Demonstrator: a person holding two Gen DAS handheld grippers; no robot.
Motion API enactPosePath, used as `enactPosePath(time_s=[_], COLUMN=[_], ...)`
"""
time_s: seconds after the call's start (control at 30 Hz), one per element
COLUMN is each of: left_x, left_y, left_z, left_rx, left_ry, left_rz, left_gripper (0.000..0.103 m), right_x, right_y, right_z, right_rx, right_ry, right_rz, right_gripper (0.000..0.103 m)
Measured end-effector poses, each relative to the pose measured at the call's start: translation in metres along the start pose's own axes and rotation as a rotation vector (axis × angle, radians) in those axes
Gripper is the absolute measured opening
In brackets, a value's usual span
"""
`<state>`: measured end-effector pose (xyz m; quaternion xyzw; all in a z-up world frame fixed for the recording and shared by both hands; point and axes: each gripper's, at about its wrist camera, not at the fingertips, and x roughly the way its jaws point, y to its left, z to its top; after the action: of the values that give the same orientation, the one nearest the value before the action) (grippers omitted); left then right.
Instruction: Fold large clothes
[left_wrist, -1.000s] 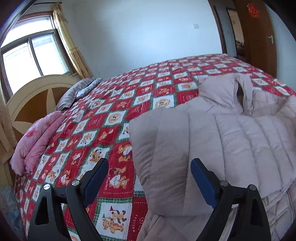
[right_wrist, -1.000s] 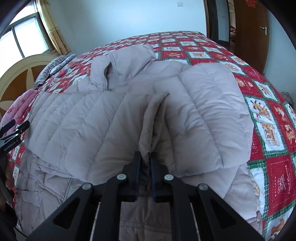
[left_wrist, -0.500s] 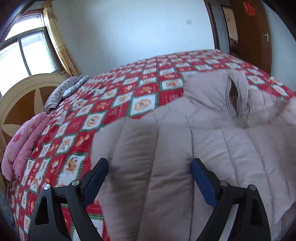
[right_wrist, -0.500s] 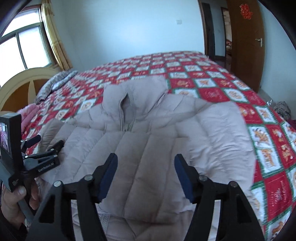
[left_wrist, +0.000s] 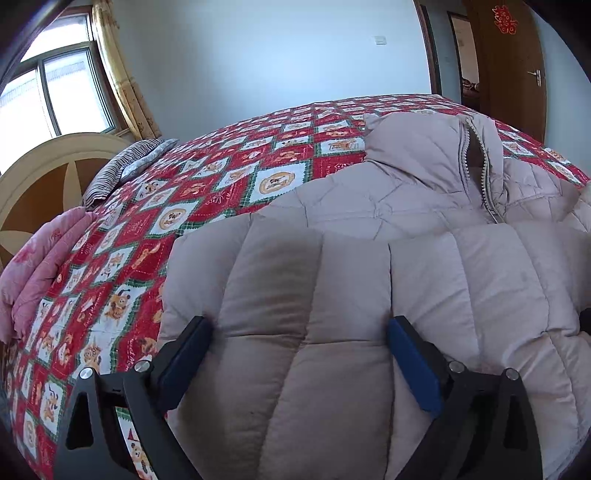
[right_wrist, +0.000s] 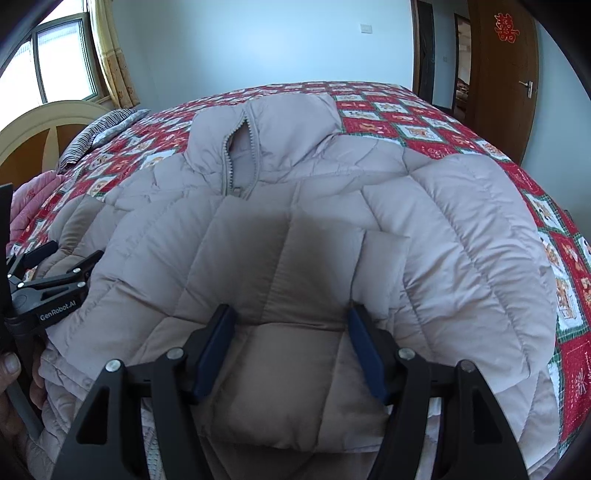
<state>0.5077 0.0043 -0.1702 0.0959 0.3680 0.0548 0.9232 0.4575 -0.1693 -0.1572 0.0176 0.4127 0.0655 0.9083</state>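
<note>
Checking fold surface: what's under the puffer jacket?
The puffer jacket lies on a red cartoon-patchwork bedspread, which shows on both sides and beyond the collar. The bedspread directly beneath is covered, so anything lying there can't be seen.

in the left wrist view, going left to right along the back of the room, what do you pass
window → yellow curtain → wall switch → open doorway → brown door
</note>
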Motion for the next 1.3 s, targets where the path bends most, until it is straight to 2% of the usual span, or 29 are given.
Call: enactPosePath(time_s=[0.67,1.0,1.13,1.27,1.3], left_x=[0.013,0.012,0.008,-0.009,-0.02], left_y=[0.003,0.007,0.016,0.021,0.026], left_z=[-0.002,-0.001,0.001,0.005,0.008], left_rx=[-0.022,-0.032,-0.053,-0.028,-0.037], left_ry=[0.046,0.045,0.064,0.082,0.061], left_rz=[-0.021,-0.032,-0.073,-0.065,-0.07], left_gripper=[0.102,0.102,0.102,0.102,0.102], right_x=[0.009,0.01,0.01,0.009,0.009], right_y=[0.017,0.02,0.02,0.019,0.019], right_z=[-0.002,-0.003,-0.004,-0.003,-0.003], right_rx=[-0.086,-0.094,-0.095,-0.092,-0.093], right_ry=[0.01,0.005,0.005,0.004,0.004], right_rz=[-0.12,-0.134,-0.135,-0.13,-0.13], right_gripper=[0.069,0.069,0.069,0.069,0.07])
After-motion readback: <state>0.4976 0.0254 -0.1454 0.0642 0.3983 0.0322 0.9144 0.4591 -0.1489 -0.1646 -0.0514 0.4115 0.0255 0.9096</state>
